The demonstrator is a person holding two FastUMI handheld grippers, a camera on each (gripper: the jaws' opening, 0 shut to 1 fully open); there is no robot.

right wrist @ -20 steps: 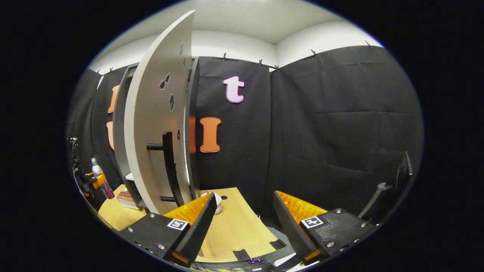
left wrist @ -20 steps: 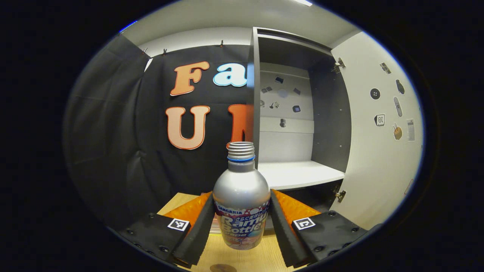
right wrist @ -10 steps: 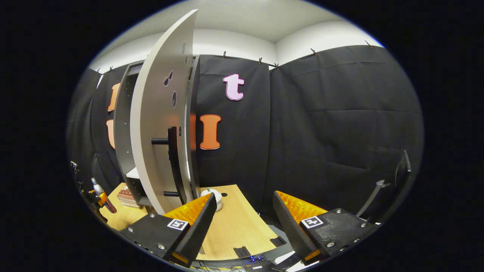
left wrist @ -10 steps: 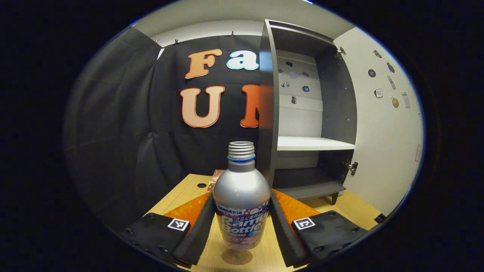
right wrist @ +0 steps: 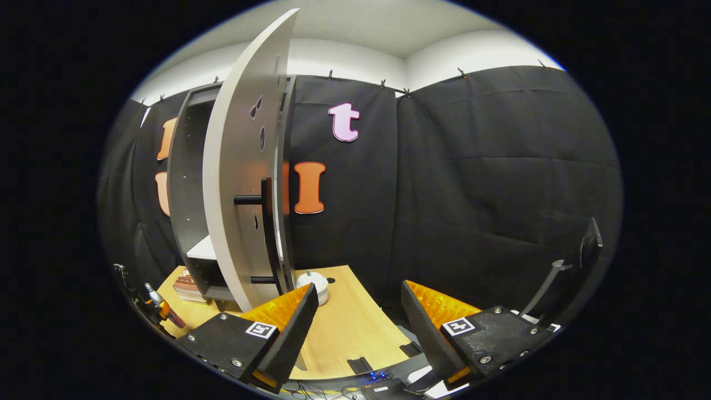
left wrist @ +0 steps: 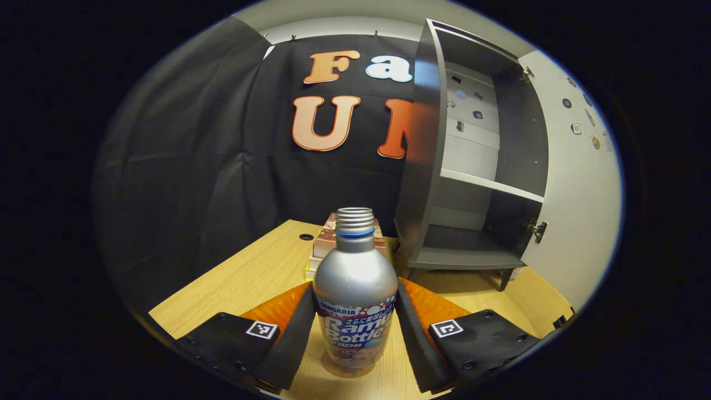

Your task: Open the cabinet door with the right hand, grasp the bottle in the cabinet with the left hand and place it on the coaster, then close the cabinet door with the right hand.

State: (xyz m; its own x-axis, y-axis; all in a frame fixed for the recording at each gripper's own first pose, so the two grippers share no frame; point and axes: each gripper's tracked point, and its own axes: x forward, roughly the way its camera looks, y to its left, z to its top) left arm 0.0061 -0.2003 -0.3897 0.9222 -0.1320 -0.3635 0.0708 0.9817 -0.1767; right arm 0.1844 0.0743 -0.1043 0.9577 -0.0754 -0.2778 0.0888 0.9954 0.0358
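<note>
Bottle out of the cabinet, coaster placement nearly done

Bottle retrieval looks complete: the silver metal bottle with a printed label and open threaded neck [left wrist: 354,289] stands upright between the fingers of the left gripper [left wrist: 353,333], which are closed against both its sides. Its base is at or just above the light wooden tabletop [left wrist: 250,278], over a darker round patch that may be the coaster; whether it touches I cannot tell. The grey cabinet [left wrist: 472,183] sits behind and to the right, its shelves bare, and its pale door [right wrist: 244,183] stands swung wide open. A stack of books [left wrist: 325,247] lies on the table behind the bottle.

What remains, by my judgement: setting the bottle down and letting go, then closing the door.

The left gripper points level toward the booth wall, low over the table. The right gripper [right wrist: 358,328] is held well back from the cabinet, its jaws wide apart and holding nothing, aimed past the door's black bar handle [right wrist: 266,233], not yet lined up on it.
</note>
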